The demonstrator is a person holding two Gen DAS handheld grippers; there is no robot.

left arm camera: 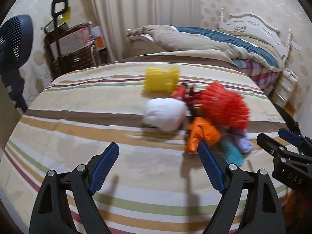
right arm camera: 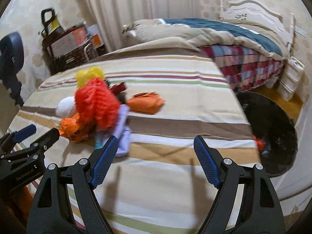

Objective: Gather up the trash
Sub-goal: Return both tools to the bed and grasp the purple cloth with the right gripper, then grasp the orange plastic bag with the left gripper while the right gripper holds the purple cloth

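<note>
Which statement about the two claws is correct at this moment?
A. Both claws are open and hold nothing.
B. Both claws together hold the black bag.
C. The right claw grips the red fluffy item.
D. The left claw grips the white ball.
A: the left claw and the right claw both stand wide apart above the striped bedcover, with nothing between their pads.

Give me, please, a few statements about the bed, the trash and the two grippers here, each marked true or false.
1. The left gripper is open and holds nothing. True.
2. The red frilly piece lies on the floor. False: it lies on the striped bedspread.
3. The black bag stands beside the bed. True.
4. The right gripper is clamped on the orange wrapper. False: its jaws are empty.
5. The white wad rests next to the red piece. True.
</note>
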